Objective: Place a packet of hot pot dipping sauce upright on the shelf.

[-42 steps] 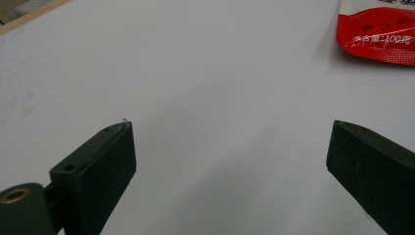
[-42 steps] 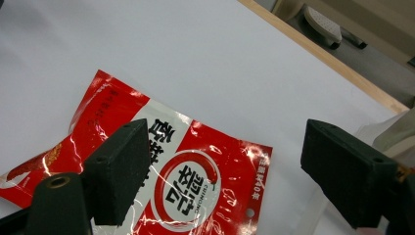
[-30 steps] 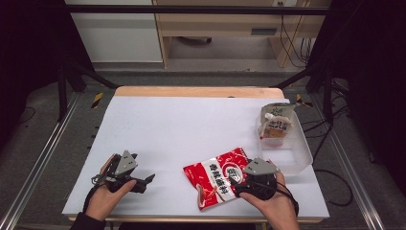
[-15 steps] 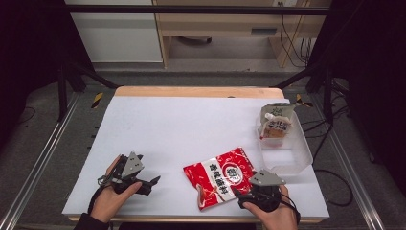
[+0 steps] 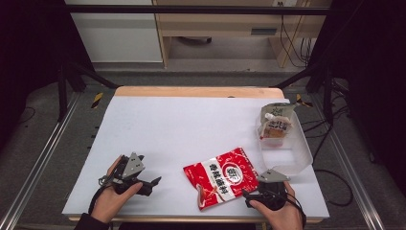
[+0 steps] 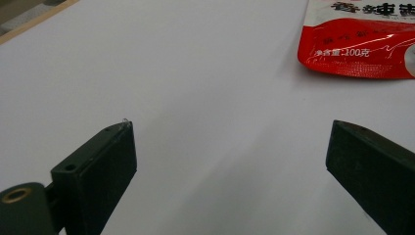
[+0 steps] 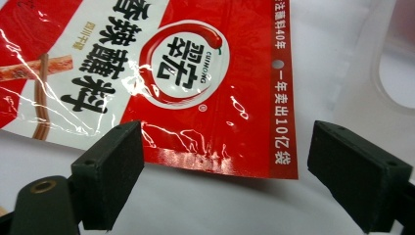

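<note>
We have one seasoning packet (image 5: 274,125) already standing in the clear plastic tray (image 5: 301,153) at the bench's (image 5: 191,124) right edge. The red seasoning pouch (image 5: 222,176) lies flat on the bench just left of the tray, not yet picked up, so we judge that moving it into the tray is what remains. Our right gripper (image 5: 249,195) sits low at the pouch's near edge, fingers (image 7: 110,171) spread wide with nothing between them, aimed at the pouch. Our left gripper (image 5: 152,182) rests near the front-left, fingers (image 6: 100,166) also apart over bare bench, pointing toward the pouch.
</note>
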Motion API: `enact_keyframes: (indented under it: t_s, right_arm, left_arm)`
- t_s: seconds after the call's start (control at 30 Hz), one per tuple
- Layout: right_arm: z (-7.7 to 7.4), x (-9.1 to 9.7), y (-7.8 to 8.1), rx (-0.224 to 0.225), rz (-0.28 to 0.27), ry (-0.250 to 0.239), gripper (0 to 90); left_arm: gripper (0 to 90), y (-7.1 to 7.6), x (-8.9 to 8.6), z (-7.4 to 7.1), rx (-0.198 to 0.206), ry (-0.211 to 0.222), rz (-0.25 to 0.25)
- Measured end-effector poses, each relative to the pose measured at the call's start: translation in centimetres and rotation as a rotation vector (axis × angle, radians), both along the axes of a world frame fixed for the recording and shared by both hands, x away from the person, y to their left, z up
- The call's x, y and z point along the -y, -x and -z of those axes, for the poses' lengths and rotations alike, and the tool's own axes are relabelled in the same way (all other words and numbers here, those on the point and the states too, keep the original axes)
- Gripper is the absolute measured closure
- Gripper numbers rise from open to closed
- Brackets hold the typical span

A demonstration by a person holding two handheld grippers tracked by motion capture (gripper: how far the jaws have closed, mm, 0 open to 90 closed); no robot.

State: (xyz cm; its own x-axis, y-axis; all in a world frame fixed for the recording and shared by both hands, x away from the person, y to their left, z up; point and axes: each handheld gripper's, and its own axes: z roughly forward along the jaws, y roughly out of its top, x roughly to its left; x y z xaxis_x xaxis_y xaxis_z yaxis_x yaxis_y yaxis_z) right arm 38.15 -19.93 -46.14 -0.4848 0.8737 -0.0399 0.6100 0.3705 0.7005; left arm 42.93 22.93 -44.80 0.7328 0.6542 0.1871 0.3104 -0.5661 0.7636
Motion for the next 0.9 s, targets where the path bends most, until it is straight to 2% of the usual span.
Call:
enact_keyframes:
  t_s: [0.03, 0.2, 0.33, 0.37, 0.4, 0.8, 0.9]
  right_arm:
    - [0.1, 0.1, -0.1, -0.007, 0.0, 0.0, 14.0]
    - [0.5, 0.2, -0.4, -0.034, -0.005, -0.002, 13.7]
    - [0.7, 0.2, -0.6, -0.052, -0.006, -0.004, 13.8]
    - [0.8, 0.2, -0.7, -0.05, -0.009, -0.005, 14.0]
    - [0.7, 0.2, -0.7, -0.062, -0.004, -0.016, 14.1]
    - [1.0, 0.2, -1.0, -0.092, -0.005, -0.028, 15.2]
    - [0.9, 0.1, -1.0, -0.087, -0.003, -0.034, 15.7]
  left_arm:
    - [4.4, 0.0, 0.1, 0.1, -0.001, 0.013, -0.004]
    - [4.4, 0.0, 0.1, 0.1, -0.005, 0.012, -0.002]
    - [4.3, -0.1, 0.1, 0.1, -0.007, -0.006, 0.006]
    - [4.3, -0.1, 0.1, 0.2, -0.006, 0.008, 0.002]
    - [4.4, -0.1, 0.1, 0.1, -0.007, -0.006, 0.008]
    - [4.3, -0.1, 0.1, 0.2, -0.01, -0.002, 0.007]
    - [4.3, -0.1, 0.1, 0.2, -0.012, -0.001, 0.007]
